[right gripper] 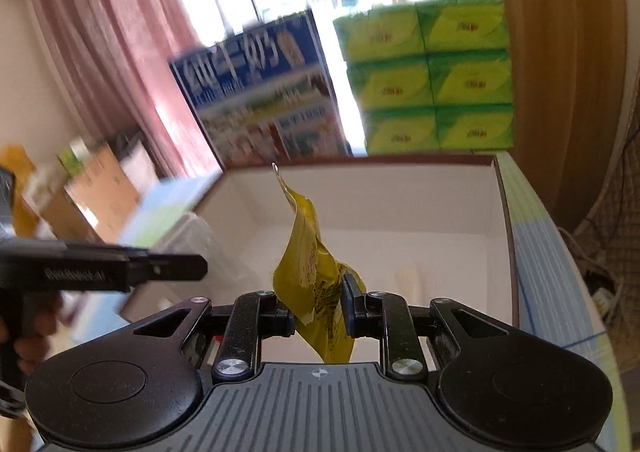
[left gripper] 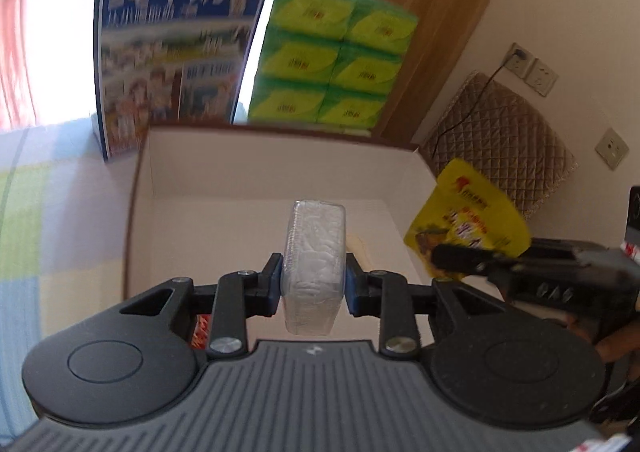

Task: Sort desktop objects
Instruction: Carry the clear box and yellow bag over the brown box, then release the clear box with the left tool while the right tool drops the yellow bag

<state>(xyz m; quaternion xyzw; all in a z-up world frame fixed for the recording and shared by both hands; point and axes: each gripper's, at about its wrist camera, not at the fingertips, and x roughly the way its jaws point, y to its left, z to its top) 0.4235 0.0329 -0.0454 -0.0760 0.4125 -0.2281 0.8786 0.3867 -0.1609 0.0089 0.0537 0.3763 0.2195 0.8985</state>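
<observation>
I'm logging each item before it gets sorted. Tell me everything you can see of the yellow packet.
The yellow packet is a thin, glossy, crinkled pouch with red and dark printing, too blurred to read. The right gripper is shut on its lower part, so it stands roughly upright, twisted, its sealed top edge pointing up. It hangs above the open white-lined box, touching only the gripper's fingers. In the left wrist view it shows its printed face.

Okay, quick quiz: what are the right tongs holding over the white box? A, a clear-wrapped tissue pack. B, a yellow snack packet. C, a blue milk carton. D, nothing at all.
B: the right tongs are shut on the yellow snack packet above the white box, while the clear-wrapped pack sits in the left tongs.
</observation>
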